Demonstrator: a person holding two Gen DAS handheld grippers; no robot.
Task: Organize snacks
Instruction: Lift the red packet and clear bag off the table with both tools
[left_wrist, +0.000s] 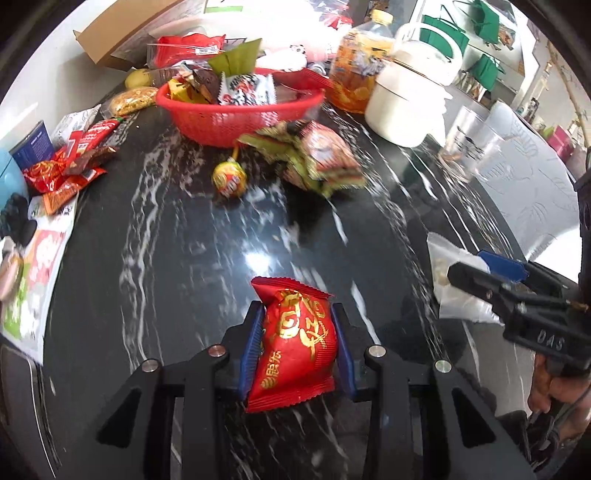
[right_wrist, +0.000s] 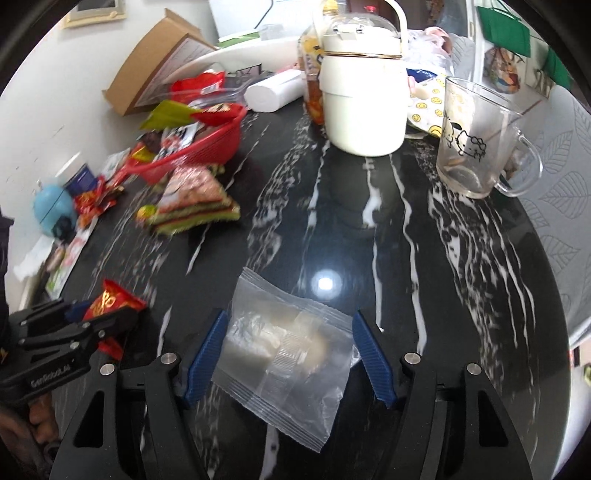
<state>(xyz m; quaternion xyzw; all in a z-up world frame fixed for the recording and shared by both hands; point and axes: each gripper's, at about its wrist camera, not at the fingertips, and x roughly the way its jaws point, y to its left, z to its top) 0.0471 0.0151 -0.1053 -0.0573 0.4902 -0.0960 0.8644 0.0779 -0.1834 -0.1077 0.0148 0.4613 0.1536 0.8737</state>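
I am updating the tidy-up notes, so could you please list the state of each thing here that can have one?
left gripper: shut on the red snack packet
right gripper: open around the clear packet, pads apart from it
red basket: heaped with snacks
glass mug: upright, nearly empty
white jug: upright, lid on

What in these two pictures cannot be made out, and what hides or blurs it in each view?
- Clear bag contents: right wrist view, cloudy plastic hides what the pale snack is.
- Green-and-red packets: left wrist view, motion blur smears the print.
- Basket contents: both views, piled wrappers cover those beneath.
- Right gripper: left wrist view, picture edge cuts off its body and the hand.
- Red packet: left wrist view, fingers cover its sides.
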